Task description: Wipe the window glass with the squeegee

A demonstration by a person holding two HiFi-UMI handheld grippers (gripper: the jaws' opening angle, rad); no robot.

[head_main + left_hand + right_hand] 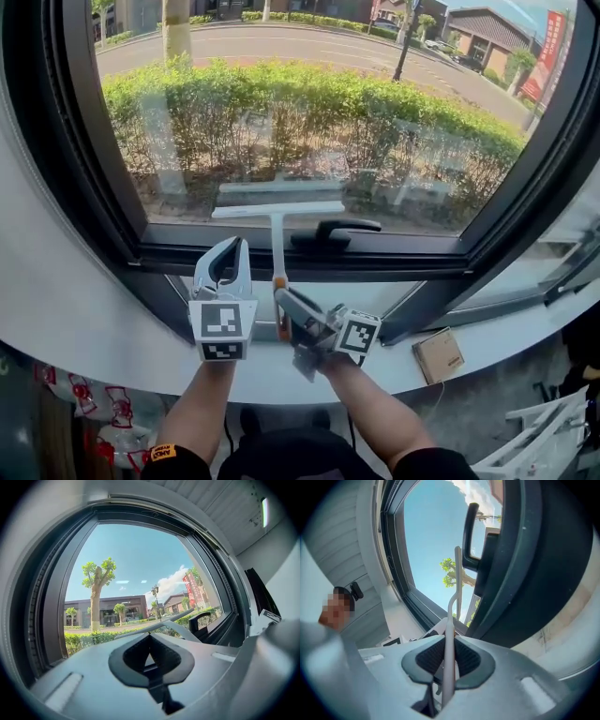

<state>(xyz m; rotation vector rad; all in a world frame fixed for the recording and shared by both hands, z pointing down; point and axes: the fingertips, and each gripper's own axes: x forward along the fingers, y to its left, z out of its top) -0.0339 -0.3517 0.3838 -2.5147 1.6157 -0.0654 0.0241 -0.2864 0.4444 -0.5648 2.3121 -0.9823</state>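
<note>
The squeegee (277,211) stands upright, its white blade lying across the bottom of the window glass (309,103), just above the lower frame. My right gripper (284,302) is shut on the squeegee's thin handle (449,634) near its orange lower end. In the right gripper view the handle runs up between the pads to the blade (458,581). My left gripper (236,246) points up beside it, to the left, shut and holding nothing. From the left gripper (150,641) the blade (154,626) shows just ahead against the glass.
A black window handle (333,230) sits on the lower frame just right of the squeegee, also seen as the window handle (199,619) and the window handle (471,536). The dark frame (112,187) surrounds the pane. A small cardboard box (438,354) lies on the white sill at right.
</note>
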